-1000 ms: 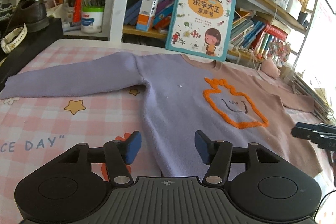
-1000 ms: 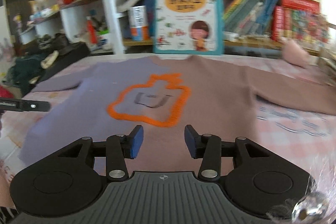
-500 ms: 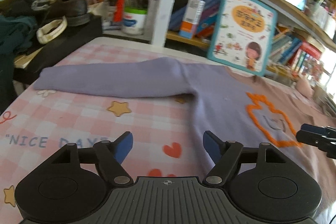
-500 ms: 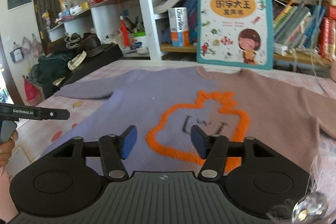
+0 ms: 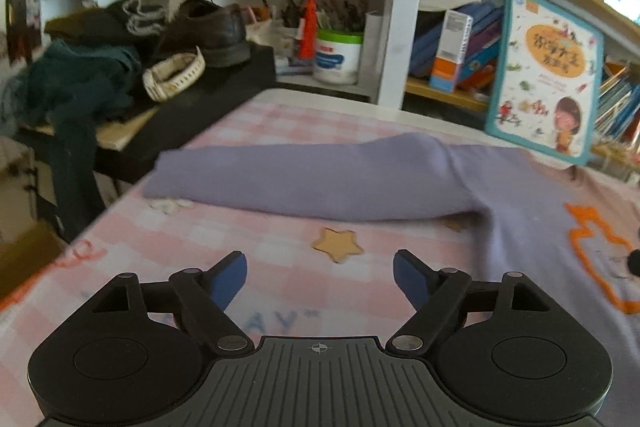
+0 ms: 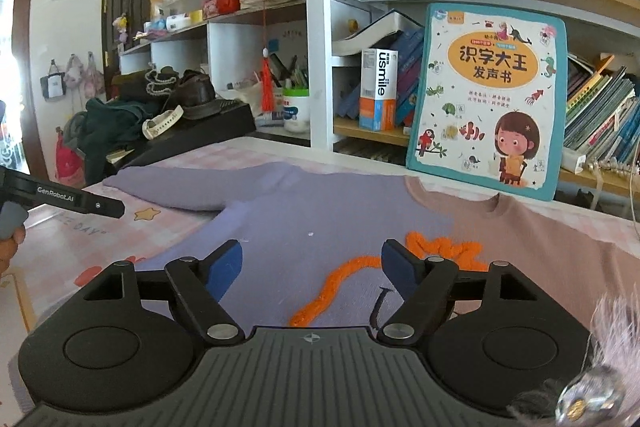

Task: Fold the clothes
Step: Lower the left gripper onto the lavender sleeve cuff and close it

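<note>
Left gripper has swung away from the sweater's torso since a second ago and now faces the outstretched lavender sleeve; right gripper has closed in over the orange motif. Both tools spread wide, nothing between the pads.

Sweater lies flat, front up, on the pink checked cloth, neckline toward the propped picture book.

Risks, as I judge them:
- A pinch at mid-sleeve could catch the cloth underneath as well (knit and cover lie flush), dragging the whole layout.
- Sleeve cuff sits near the table edge; a loose grab may let it slide off.
- Right tool hovering over the raised yarn outline could snag it.
</note>
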A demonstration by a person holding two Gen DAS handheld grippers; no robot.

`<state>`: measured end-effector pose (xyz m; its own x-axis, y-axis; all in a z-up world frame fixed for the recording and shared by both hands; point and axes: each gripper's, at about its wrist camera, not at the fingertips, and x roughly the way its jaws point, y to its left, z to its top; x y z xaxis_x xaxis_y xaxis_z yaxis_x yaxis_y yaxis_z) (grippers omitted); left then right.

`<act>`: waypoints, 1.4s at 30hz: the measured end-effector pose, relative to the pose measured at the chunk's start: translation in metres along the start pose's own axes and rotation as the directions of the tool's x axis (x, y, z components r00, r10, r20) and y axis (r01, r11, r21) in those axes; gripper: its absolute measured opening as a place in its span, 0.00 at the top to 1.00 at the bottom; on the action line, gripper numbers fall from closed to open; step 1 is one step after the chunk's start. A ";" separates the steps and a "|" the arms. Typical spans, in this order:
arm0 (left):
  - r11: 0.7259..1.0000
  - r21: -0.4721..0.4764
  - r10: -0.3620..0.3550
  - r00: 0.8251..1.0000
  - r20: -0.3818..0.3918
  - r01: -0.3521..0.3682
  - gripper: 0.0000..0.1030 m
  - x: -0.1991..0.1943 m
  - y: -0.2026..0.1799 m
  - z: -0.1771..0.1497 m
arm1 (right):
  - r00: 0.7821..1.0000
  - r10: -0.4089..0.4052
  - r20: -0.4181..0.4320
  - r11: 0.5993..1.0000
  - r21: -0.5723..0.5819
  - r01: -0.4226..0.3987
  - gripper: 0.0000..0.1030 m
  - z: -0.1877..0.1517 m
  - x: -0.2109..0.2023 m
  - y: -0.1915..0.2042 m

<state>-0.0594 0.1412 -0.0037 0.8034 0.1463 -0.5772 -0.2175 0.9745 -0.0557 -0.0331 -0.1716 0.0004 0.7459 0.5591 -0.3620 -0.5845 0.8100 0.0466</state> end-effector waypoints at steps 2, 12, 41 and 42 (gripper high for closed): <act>0.999 0.032 0.031 1.000 0.003 -0.031 0.18 0.004 0.000 0.003 | 1.000 0.007 -0.005 1.000 0.018 -0.007 0.25 0.000 0.002 -0.003; 0.981 0.084 0.168 0.984 0.061 -0.172 0.17 0.018 0.007 0.017 | 0.999 -0.055 0.001 0.998 0.037 0.055 0.17 -0.003 -0.001 -0.002; 0.949 -0.258 0.185 0.983 -0.007 -0.181 0.68 0.074 0.088 0.042 | 0.997 -0.077 -0.030 0.997 0.005 0.077 0.09 -0.003 0.005 0.002; 0.952 -0.266 0.157 0.988 -0.005 -0.153 0.68 0.073 0.086 0.042 | 0.997 -0.077 -0.032 0.997 0.005 0.077 0.09 -0.003 0.005 0.002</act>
<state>0.0036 0.2431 -0.0168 0.7562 0.2967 -0.5832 -0.4774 0.8597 -0.1817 -0.0314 -0.1672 -0.0039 0.7780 0.4895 -0.3938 -0.5237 0.8516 0.0237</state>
